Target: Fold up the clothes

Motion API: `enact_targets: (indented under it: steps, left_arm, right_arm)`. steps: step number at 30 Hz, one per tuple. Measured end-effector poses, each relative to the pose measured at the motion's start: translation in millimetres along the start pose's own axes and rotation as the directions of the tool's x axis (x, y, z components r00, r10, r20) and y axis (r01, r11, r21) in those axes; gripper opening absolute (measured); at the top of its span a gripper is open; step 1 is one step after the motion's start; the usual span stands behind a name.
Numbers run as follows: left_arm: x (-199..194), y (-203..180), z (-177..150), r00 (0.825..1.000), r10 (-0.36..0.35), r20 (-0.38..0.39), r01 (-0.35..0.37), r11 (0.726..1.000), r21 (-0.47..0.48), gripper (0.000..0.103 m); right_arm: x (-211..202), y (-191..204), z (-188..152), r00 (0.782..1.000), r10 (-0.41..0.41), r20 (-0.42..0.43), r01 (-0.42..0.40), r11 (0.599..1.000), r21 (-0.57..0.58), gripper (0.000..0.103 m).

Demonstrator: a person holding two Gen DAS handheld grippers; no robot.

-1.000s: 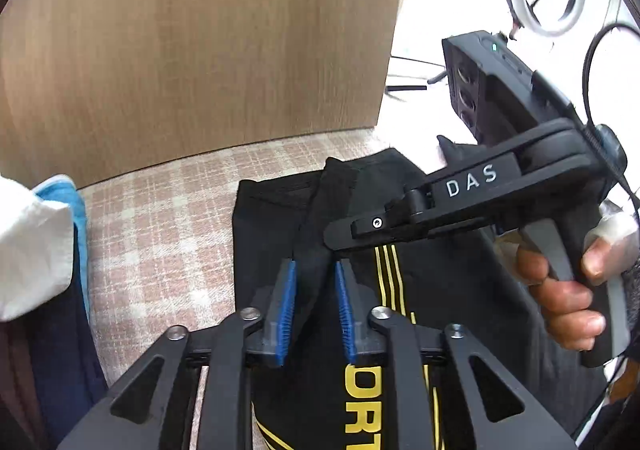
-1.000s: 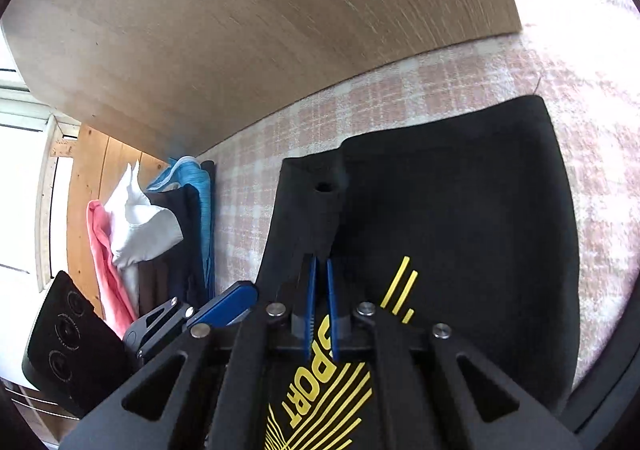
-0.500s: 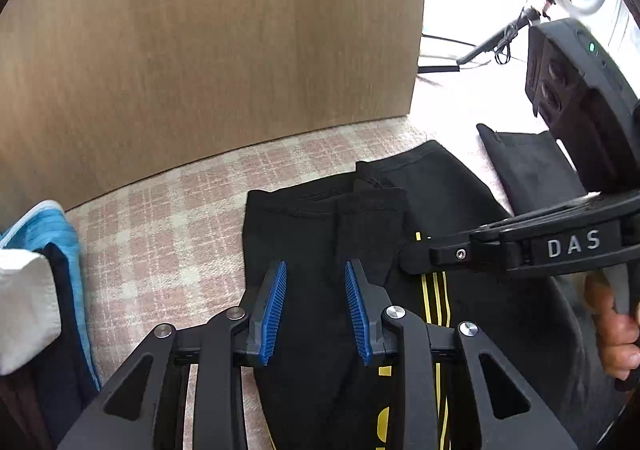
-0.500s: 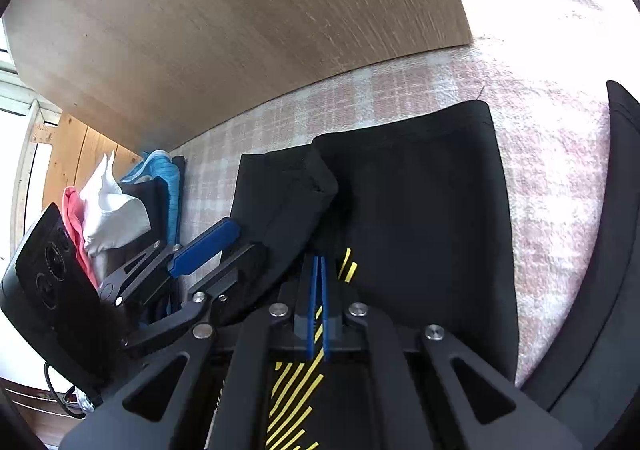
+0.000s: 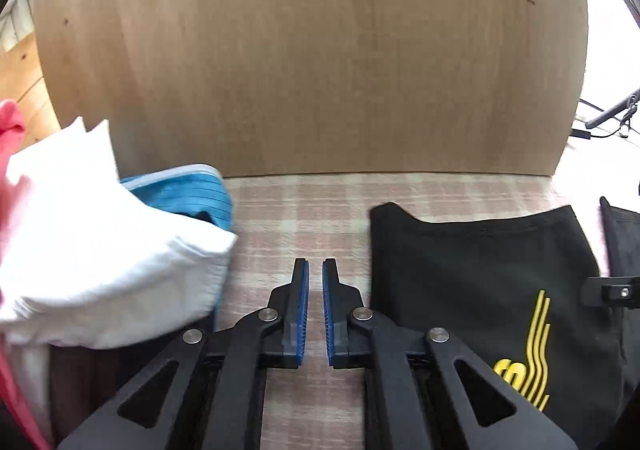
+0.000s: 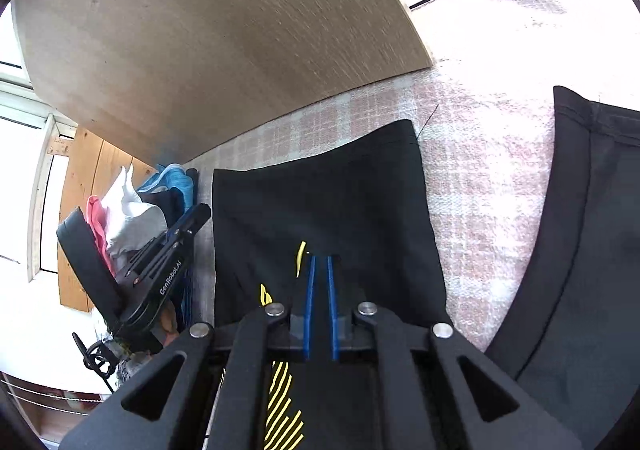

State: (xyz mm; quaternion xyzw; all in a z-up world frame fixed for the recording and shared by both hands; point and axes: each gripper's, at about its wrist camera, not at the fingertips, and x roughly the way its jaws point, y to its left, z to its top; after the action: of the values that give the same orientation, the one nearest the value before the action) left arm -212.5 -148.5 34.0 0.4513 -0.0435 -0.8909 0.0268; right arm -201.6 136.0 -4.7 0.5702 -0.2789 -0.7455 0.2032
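A black garment with yellow print (image 5: 480, 270) (image 6: 320, 202) lies flat and folded on the pink checked cover (image 5: 300, 218). My left gripper (image 5: 315, 262) hangs over the bare cover to the left of it. Its jaws are closing to a narrow slit, with nothing between them. It also shows at the left of the right wrist view (image 6: 176, 246). My right gripper (image 6: 320, 258) sits low over the garment's middle by the yellow stripes. Its jaws are opening by a sliver and stand nearly together. No cloth is visibly pinched between them.
A pile of clothes lies at the left: white (image 5: 100, 250), blue (image 5: 184, 194), pink (image 5: 10, 122). A wooden board (image 5: 300, 50) stands upright behind the cover. A second black garment (image 6: 592, 230) lies to the right. Cables run at the far right.
My left gripper has swung left off the black garment to the bare cover, and its jaws have narrowed. The garment's raised flap now lies flat. The right gripper has shifted a little across the garment.
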Motion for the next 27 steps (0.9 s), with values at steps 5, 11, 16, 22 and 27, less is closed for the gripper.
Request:
enact_targets:
  steps: [5, 11, 16, 22, 27]
  left_arm:
    - [-42.3, 13.7, 1.1, 0.977, -0.210, 0.031, 0.211, 0.977, -0.026, 0.009]
    - [-137.9, 14.6, -27.1, 0.920, -0.384, 0.077, 0.378, 0.922, 0.078, 0.009]
    - [-181.9, 20.4, -87.0, 0.912, -0.409, -0.030, 0.410, 0.908, 0.092, 0.035]
    - [-196.8, 39.8, -201.8, 0.866, -0.439, -0.238, 0.423, 0.899, -0.117, 0.036]
    - [-204.7, 30.7, -264.0, 0.822, -0.472, -0.320, 0.413, 0.880, -0.237, 0.037]
  right_arm:
    - [-27.7, 2.0, -3.4, 0.996, 0.084, 0.024, -0.084, 0.996, -0.003, 0.007]
    - [-136.9, 10.9, -36.6, 0.982, 0.133, 0.136, -0.123, 0.989, -0.078, 0.026]
    - [-226.0, 0.5, -96.4, 0.974, 0.040, 0.223, -0.012, 0.992, -0.124, 0.034]
    - [-240.6, -27.4, -180.1, 0.990, 0.010, 0.141, -0.002, 0.998, -0.060, 0.034]
    - [-215.9, -29.7, -239.0, 0.996, -0.053, 0.069, 0.058, 0.996, -0.066, 0.034]
